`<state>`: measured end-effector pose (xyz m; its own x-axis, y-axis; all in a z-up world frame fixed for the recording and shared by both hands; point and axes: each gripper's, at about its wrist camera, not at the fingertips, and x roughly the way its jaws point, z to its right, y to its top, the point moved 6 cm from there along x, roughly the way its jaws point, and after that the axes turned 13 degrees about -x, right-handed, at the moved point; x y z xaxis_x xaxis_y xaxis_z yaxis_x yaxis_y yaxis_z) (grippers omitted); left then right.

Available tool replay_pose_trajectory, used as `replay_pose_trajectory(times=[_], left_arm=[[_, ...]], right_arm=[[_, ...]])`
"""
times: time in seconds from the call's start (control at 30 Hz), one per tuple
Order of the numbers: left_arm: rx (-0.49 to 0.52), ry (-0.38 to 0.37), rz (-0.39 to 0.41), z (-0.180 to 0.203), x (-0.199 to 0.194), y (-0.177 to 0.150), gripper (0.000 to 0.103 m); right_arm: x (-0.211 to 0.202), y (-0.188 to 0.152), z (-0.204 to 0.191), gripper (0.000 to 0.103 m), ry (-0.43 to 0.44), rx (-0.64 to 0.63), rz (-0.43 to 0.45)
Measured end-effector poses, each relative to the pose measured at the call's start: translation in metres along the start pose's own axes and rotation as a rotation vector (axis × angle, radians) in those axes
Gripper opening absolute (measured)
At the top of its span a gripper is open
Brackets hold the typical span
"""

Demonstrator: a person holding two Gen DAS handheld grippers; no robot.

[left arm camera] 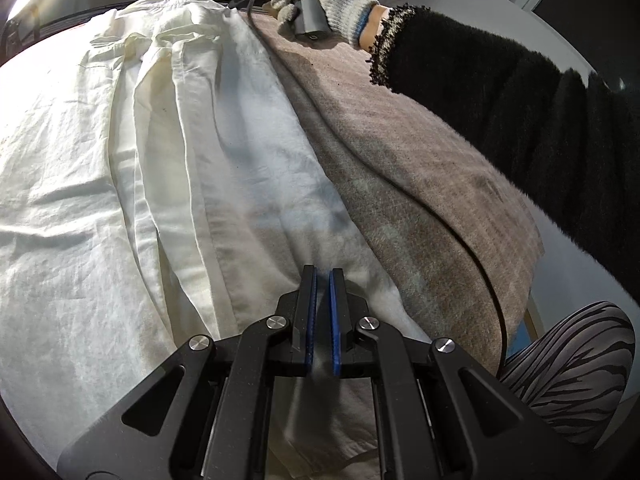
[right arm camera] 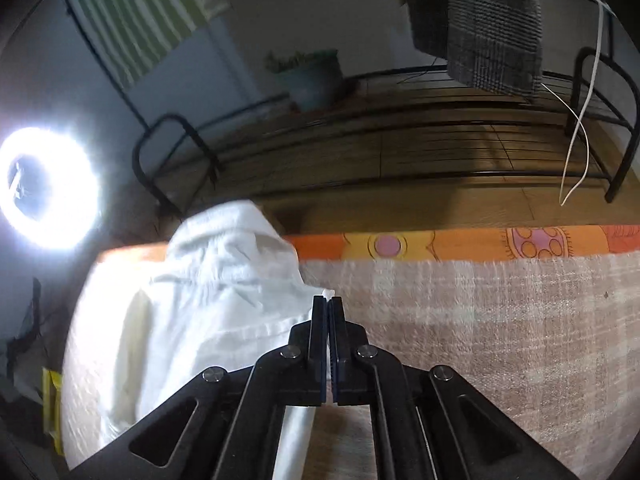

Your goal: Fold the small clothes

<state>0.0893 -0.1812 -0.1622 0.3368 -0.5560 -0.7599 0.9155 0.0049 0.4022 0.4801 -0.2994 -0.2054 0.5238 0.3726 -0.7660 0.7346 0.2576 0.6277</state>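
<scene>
Left claw (left arm camera: 323, 276) clenched on crumpled white shirt (left arm camera: 160, 140) | right claw (right arm camera: 328, 304) pinching its edge | woolly blanket (left arm camera: 420, 160)

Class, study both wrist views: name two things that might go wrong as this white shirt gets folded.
1. The right gripper pinches only a thin edge of the white shirt; it may slip free.
2. A black cable lies across the blanket beside the shirt; the cloth or left gripper might snag it.

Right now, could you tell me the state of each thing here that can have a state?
White shirt: spread flat on the blanket, right edge pinched at two places.
Left tool: nearly closed, fabric between its pads.
Right tool: closed on the shirt's edge.
Ring light: switched on.
Brown blanket: laid flat under the shirt.
</scene>
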Motion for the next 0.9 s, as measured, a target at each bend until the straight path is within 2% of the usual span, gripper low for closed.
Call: replay_pose_trajectory(times=[0.07,0.1,0.13,0.17,0.43,0.5,0.57,0.7,0.8,0.9], left_arm=[[0.003,0.003,0.002,-0.003,0.001,0.001,0.004],[0.003,0.003,0.002,-0.003,0.001,0.000,0.004],[0.003,0.004,0.002,-0.002,0.001,0.000,0.004],[0.002,0.003,0.001,-0.003,0.001,0.000,0.004],[0.033,0.039,-0.017,0.002,-0.011,-0.013,0.005],[0.056,0.040,-0.011,0.004,-0.021,-0.020,0.009],[0.071,0.030,0.006,0.005,-0.036,-0.025,0.022],[0.075,0.009,0.065,-0.004,-0.078,-0.032,0.023],[0.041,0.037,0.136,-0.025,-0.109,-0.033,0.023],[-0.074,0.087,0.187,-0.063,-0.132,-0.029,0.023]], right_arm=[[-0.009,0.000,-0.001,0.010,-0.005,-0.011,0.023],[-0.017,-0.001,-0.001,0.017,-0.012,0.000,0.041],[-0.024,-0.002,-0.001,0.030,-0.006,0.008,0.056],[-0.032,-0.003,-0.001,0.032,-0.008,0.013,0.069],[-0.118,-0.028,-0.037,0.032,0.069,-0.033,0.131],[-0.146,-0.038,-0.044,0.032,0.076,-0.030,0.149],[-0.172,-0.051,-0.049,0.034,0.067,-0.027,0.158],[-0.221,-0.087,-0.068,0.035,0.069,-0.015,0.163],[-0.249,-0.121,-0.089,0.035,0.075,-0.012,0.143],[-0.265,-0.163,-0.109,0.035,0.080,-0.005,0.100]])
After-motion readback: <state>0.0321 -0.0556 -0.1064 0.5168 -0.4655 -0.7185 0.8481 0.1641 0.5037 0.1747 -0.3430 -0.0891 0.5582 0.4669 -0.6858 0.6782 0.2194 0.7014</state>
